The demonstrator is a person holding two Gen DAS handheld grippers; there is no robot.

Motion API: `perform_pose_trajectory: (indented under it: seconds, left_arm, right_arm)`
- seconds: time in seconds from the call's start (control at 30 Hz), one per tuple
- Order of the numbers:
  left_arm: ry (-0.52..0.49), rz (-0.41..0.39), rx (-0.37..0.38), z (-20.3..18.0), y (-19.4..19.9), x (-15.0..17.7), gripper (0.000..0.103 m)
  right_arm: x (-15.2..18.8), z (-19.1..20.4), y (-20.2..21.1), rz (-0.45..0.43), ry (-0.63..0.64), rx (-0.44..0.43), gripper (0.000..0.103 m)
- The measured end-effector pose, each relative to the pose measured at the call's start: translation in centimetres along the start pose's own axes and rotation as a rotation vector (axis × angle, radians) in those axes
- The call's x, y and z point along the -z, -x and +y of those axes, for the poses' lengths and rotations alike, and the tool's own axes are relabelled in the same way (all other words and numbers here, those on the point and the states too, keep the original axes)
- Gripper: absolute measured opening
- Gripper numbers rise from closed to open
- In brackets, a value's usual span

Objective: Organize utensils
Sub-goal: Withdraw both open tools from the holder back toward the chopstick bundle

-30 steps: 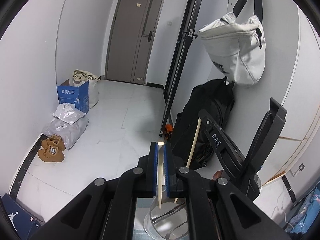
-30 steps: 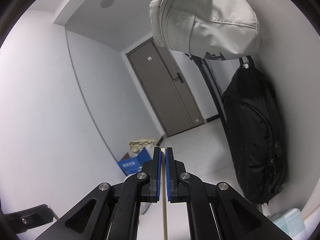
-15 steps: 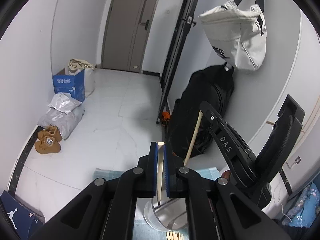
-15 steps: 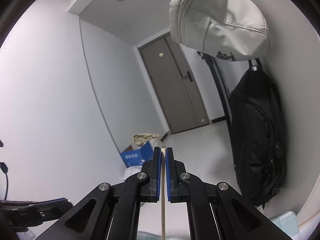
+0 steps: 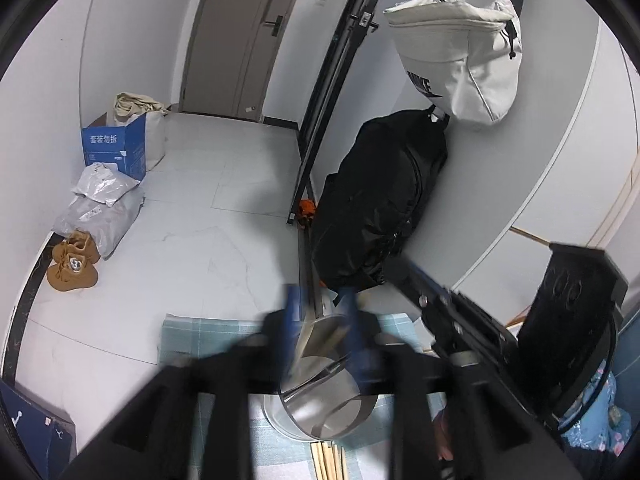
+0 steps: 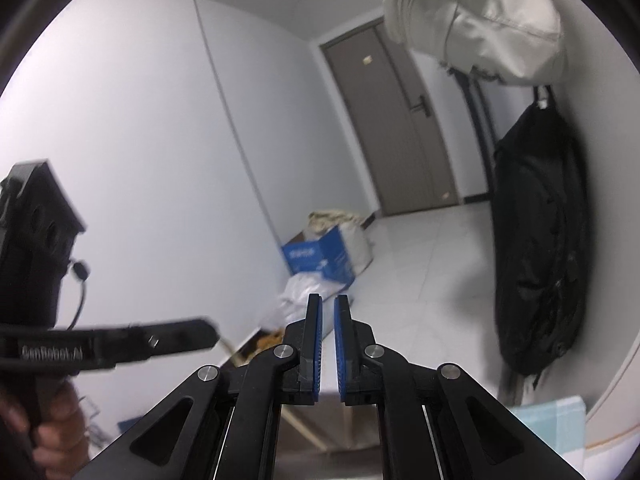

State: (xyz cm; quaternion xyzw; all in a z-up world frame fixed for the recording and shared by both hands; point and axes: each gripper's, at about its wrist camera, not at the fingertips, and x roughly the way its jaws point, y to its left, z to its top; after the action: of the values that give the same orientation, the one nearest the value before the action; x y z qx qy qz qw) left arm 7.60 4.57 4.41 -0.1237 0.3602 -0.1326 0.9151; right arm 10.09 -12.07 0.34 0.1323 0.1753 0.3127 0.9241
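Observation:
In the left wrist view my left gripper (image 5: 320,300) is blurred, its jaws apart and empty, right above a shiny metal cup (image 5: 324,396) that stands on a blue checked cloth (image 5: 200,332). Wooden chopsticks (image 5: 334,340) lean inside the cup. More chopsticks (image 5: 328,460) lie on the cloth in front of the cup. My right gripper (image 6: 327,340) has its jaws slightly apart and empty; it also shows at the right of the left wrist view (image 5: 440,308). A chopstick (image 6: 298,426) slants below its fingers.
A black backpack (image 5: 380,200) and a white bag (image 5: 460,52) hang on the right wall. A blue box (image 5: 114,148), grey parcels (image 5: 100,208) and brown shoes (image 5: 72,266) sit on the tiled floor at left. A door (image 5: 240,32) is at the back.
Both grippers have opened and let go of their chopsticks, which now stand in the cup. The left view has tilted down toward the cup and cloth.

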Motion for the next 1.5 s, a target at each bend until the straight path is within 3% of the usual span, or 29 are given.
perform_pose_trajectory:
  seconds: [0.03,0.1,0.17,0.27,0.37,0.63,0.83,0.97,1.03,1.23,1.5]
  left_arm:
    - [0.012,0.004,-0.006,0.1,0.0,0.0,0.059]
    - [0.037,-0.023,-0.020,0.4,0.9,0.1,0.059]
    - [0.037,-0.034,-0.031,0.3,1.5,0.3,0.059]
    - [0.034,-0.044,-0.066,0.1,2.4,0.6,0.061]
    - [0.031,-0.044,-0.109,-0.3,2.9,1.3,0.066]
    - [0.011,-0.058,-0.158,-1.4,4.6,3.2,0.067]
    - [-0.017,-0.043,-0.192,-1.9,5.2,4.9,0.067]
    - [-0.025,-0.010,-0.212,-1.9,5.1,7.0,0.071]
    - [-0.023,0.002,-0.213,-1.9,4.9,8.2,0.076]
    - [-0.050,0.004,-0.214,-1.6,4.1,10.8,0.077]
    - [-0.011,0.059,-0.200,-0.1,1.1,13.2,0.077]
  right_arm:
    - [0.0,0.0,0.2,0.013,-0.004,-0.003,0.007]
    - [0.0,-0.1,0.9,0.029,-0.025,-0.015,0.014]
    - [0.1,-0.3,2.3,0.018,-0.046,-0.008,0.037]
    - [0.3,-0.7,4.7,-0.005,-0.068,0.018,0.060]
    - [0.6,-1.2,7.1,-0.021,-0.101,0.042,0.074]
    - [1.3,-1.1,11.8,-0.036,-0.099,0.076,0.088]
    - [2.4,-0.8,13.7,-0.009,-0.097,0.103,0.090]
    - [4.0,-1.0,15.0,0.008,-0.102,0.139,0.103]
    - [5.0,-1.2,15.3,0.039,-0.109,0.136,0.103]
    - [8.1,-1.4,15.4,0.123,-0.096,0.164,0.103]
    - [12.3,-1.8,14.3,0.264,-0.096,0.247,0.103]
